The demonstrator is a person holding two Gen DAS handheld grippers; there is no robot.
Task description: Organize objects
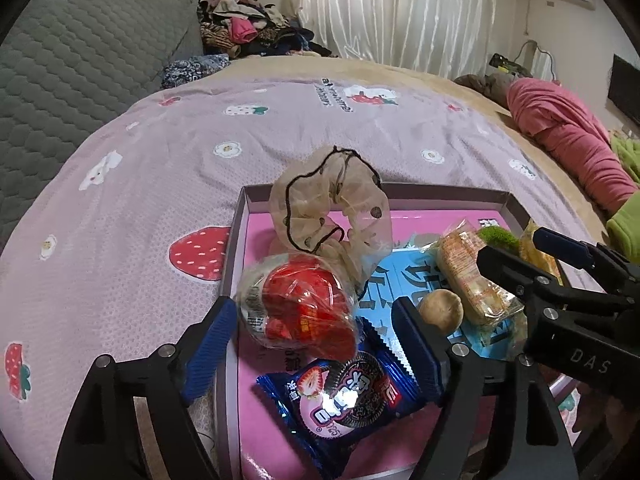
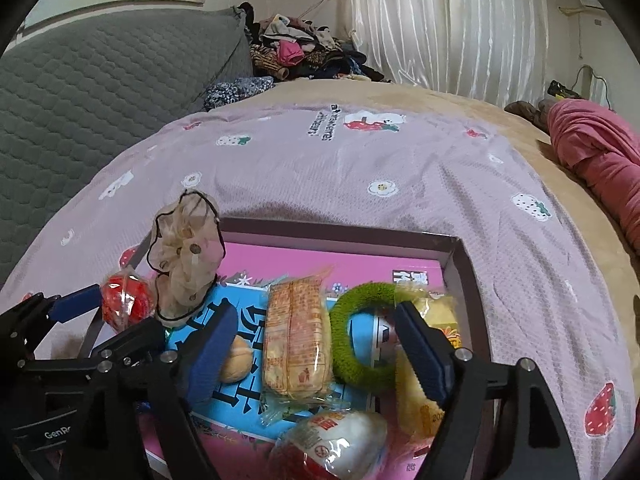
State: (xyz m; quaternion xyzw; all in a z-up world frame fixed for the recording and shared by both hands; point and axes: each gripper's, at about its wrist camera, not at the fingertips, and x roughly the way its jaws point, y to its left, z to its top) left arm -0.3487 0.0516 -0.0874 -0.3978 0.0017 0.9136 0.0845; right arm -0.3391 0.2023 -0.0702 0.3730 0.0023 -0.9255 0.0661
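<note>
- Two wrist views cover one shallow box (image 1: 448, 194) lying on a strawberry-print bedspread (image 1: 280, 128); we read each in turn.
- Left wrist view: we see the left gripper (image 1: 316, 344) with its blue pads spread wide and nothing pressed between them. A red wrapped snack (image 1: 298, 304) appears blurred between the pads, near the box's left edge.
- Only this view shows the blue cookie packet (image 1: 340, 398), lying flat at the box's near edge, below the red snack.
- A sheer scrunchie (image 1: 332, 208) stands by the far left corner of the box.
- The right gripper (image 1: 532, 252) enters from the right side, jaws apart.
- Right wrist view: we see the right gripper (image 2: 316, 354) spread wide, gripping nothing. A long wrapped biscuit (image 2: 296, 340) and a green hair ring (image 2: 360, 336) lie between its pads on the box floor.
- Only this view shows a white-and-red wrapped snack (image 2: 340, 444) at the near edge.
- A yellow packet (image 2: 424, 360) lies by the right edge, partly behind the right pad.
- A small round brown item (image 2: 238, 364) sits beside the left pad; we cannot identify it.
</note>
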